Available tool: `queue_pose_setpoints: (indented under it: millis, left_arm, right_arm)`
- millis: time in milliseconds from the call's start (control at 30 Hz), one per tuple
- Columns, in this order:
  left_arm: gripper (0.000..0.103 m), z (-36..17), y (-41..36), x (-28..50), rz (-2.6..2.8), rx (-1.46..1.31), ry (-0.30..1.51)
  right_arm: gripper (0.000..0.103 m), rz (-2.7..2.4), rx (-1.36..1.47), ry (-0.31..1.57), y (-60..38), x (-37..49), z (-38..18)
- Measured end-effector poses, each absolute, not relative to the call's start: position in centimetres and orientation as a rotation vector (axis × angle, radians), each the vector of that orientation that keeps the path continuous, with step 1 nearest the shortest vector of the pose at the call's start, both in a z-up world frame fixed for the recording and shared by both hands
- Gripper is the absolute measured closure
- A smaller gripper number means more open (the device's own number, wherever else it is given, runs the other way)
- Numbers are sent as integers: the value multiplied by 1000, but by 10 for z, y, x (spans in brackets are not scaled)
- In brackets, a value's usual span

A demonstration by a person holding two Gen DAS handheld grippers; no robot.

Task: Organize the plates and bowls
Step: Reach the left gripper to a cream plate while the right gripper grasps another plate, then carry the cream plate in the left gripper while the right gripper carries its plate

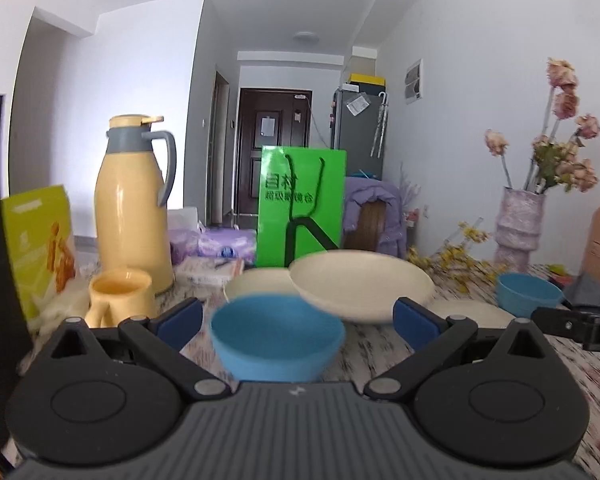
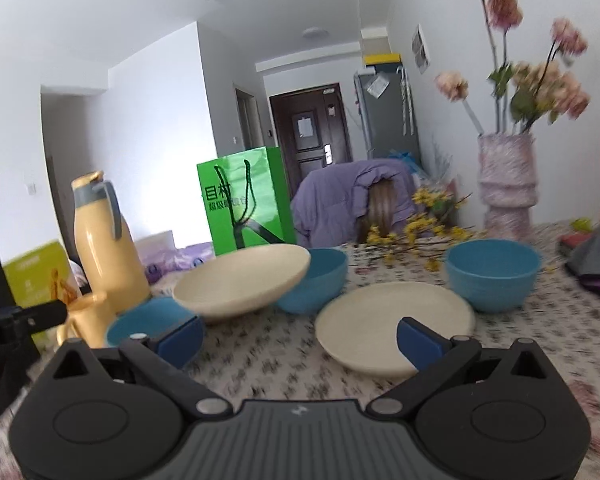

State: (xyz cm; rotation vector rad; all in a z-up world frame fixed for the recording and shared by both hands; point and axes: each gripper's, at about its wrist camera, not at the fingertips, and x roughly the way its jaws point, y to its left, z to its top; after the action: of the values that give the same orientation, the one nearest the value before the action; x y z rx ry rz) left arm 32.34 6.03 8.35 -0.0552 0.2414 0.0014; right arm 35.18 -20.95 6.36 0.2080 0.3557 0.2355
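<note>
Speckled tablecloth [image 2: 260,360] covers the table where the dishes are scattered, with a hallway and dark door far behind. Nearest, the left gripper [image 1: 298,320] is spread wide and empty, a blue bowl [image 1: 277,338] sitting between its fingers at 12 o'clock, seemingly lined up for a grasp. The right gripper [image 2: 300,338] is likewise wide and holds nothing; a cream plate [image 2: 394,326] lies flat just ahead at 1 o'clock. Beyond, a tilted cream plate [image 2: 242,282] leans on a second blue bowl [image 2: 320,280] at 12 o'clock, probably left unstacked. A third blue bowl [image 2: 494,274] stands apart at 2 o'clock. Farther off, a yellow thermos [image 2: 104,240] at 10 o'clock, a green bag [image 2: 246,200], and a flower vase [image 2: 506,184].
</note>
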Motion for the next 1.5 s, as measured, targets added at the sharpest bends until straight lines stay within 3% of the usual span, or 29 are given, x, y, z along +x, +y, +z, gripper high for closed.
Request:
queue_pose_setpoints:
  millis: [233,333,400,533,600,667,867,1000,1100,1500]
  left_arm:
    - [1,98,90,421,-29,-184,333]
    - [14,95,100,466,-74,-222,413]
    - [22,92,101,495,-113,-226,474]
    - [40,77,99,541,-123,-268,584]
    - [52,70,97,552,-110,-261,609]
    - [55,66,96,558,-120,-267,617]
    - [63,59,94,569,-131,-287,659]
    - [83,56,95,571,-125,-290,673]
    - [88,56,96,572,-119,-285,681]
    - [89,68,98,559,-98,-283,683]
  right_arm:
    - [0,270,178,427,-197,445,71]
    - [1,282,188,451,-195,483,69]
    - [11,287,183,460,-191,506,68]
    - [19,297,199,505,-187,541,60]
    - [43,305,216,524,-186,551,56]
    - [58,318,223,545,-185,560,51]
    - [84,344,301,608,-188,576,35]
    - [88,345,343,610,-191,579,32]
    - [89,332,343,615,-190,581,32]
    - [91,324,333,604,-187,570,44]
